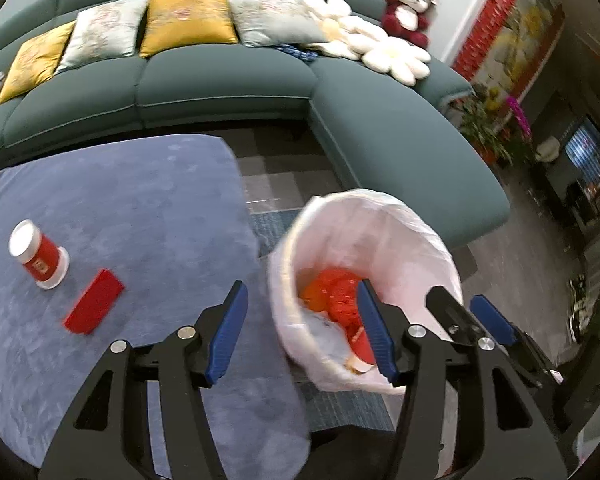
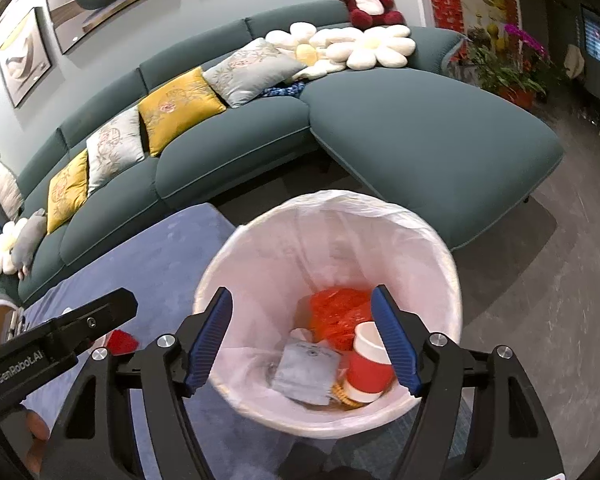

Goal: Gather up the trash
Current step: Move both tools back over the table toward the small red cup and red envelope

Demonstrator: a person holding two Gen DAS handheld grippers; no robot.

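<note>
Cup (image 1: 39, 255) only in left view

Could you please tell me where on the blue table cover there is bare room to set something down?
The blue table cover is bare from the red-and-white cup and flat red packet across to its edge beside the white-lined bin, and back towards the sofa. It is crowded only around those two items.

Red cup (image 1: 40, 255), white bin liner (image 2: 328, 240), blue tablecloth (image 1: 140, 208).
</note>
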